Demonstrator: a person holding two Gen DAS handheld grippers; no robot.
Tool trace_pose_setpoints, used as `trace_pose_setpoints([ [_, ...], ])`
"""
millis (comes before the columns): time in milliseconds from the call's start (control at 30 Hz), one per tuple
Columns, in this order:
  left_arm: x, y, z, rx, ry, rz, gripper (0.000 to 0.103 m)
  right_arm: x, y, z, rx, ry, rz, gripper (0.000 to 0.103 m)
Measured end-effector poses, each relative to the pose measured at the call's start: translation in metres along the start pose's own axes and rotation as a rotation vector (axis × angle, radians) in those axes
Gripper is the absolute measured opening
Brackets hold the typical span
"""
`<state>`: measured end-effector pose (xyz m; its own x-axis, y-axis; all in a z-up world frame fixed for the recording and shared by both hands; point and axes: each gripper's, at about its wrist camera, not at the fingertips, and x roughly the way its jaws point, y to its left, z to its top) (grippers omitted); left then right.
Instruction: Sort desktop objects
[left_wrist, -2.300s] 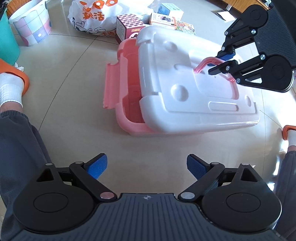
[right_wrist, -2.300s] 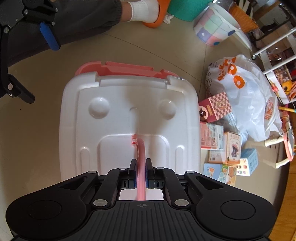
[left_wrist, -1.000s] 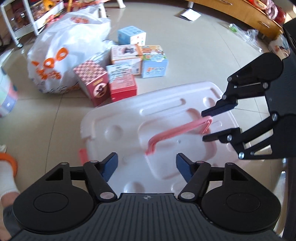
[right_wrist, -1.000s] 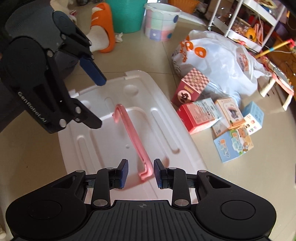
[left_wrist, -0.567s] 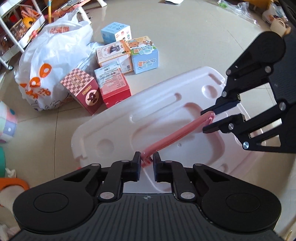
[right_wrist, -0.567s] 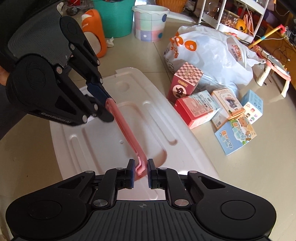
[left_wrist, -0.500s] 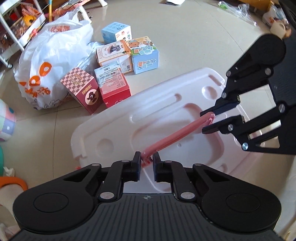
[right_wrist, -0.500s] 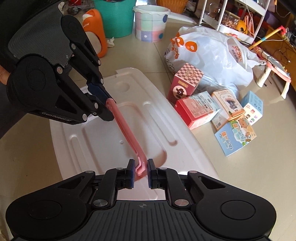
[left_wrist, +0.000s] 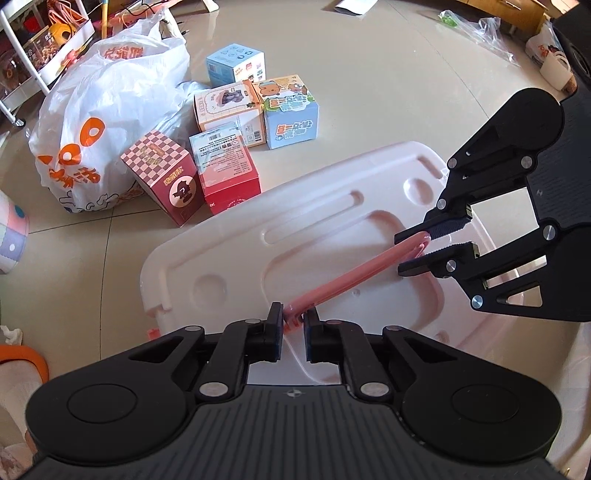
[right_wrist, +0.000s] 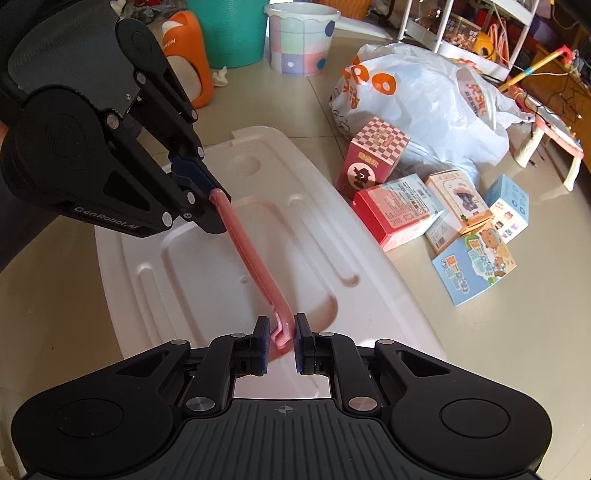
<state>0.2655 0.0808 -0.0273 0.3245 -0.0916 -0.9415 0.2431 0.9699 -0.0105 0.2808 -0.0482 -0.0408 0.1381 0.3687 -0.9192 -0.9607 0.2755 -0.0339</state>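
While both grip, pink handle (left_wrist: 354, 282) spans left gripper (left_wrist: 293, 326), right gripper (right_wrist: 279, 338).

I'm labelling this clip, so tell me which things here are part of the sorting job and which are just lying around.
Part of the job:
- white lid with pink handle, gripped by the left gripper and right gripper
- checkered box
- red box
- blue bear box

Just lying about:
- white plastic bag
- teal bin
- pastel bucket
- orange slipper

pink handle (right_wrist: 255, 266), both grippers apparently gripping
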Motion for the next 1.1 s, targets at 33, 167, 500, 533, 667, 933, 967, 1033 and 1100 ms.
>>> trace_pose_setpoints([
  [33, -0.001, 0.001, 0.000, -0.003, -0.001, 0.000, 0.012, 0.000, 0.001, -0.001, 0.000, -0.001, -0.002, 0.012],
  [167, -0.004, 0.001, -0.002, 0.001, -0.019, 0.009, 0.012, 0.001, 0.002, -0.002, 0.003, -0.011, -0.010, 0.012],
  [500, 0.003, 0.002, -0.003, -0.058, -0.011, 0.025, 0.012, 0.004, 0.001, 0.000, 0.033, -0.005, -0.009, 0.011],
  [533, 0.003, 0.002, -0.004, -0.054, -0.015, 0.027, 0.012, 0.004, 0.001, 0.001, 0.036, -0.004, -0.015, 0.012],
  [667, -0.001, 0.006, -0.008, -0.108, -0.016, 0.020, 0.015, -0.001, 0.002, 0.001, 0.073, -0.005, -0.016, 0.040],
  [933, -0.037, 0.018, -0.038, -0.276, -0.013, 0.085, 0.060, -0.045, 0.014, -0.021, 0.178, -0.025, -0.055, 0.061],
  [967, -0.045, 0.017, -0.043, -0.306, -0.026, 0.086, 0.064, -0.054, 0.016, -0.027, 0.226, -0.038, -0.061, 0.062],
  [1033, -0.060, 0.013, -0.054, -0.362, -0.053, 0.073, 0.068, -0.073, 0.019, -0.040, 0.317, -0.059, -0.075, 0.066],
  [1100, -0.072, 0.003, -0.065, -0.405, -0.056, 0.059, 0.072, -0.090, 0.025, -0.060, 0.421, -0.076, -0.094, 0.075],
])
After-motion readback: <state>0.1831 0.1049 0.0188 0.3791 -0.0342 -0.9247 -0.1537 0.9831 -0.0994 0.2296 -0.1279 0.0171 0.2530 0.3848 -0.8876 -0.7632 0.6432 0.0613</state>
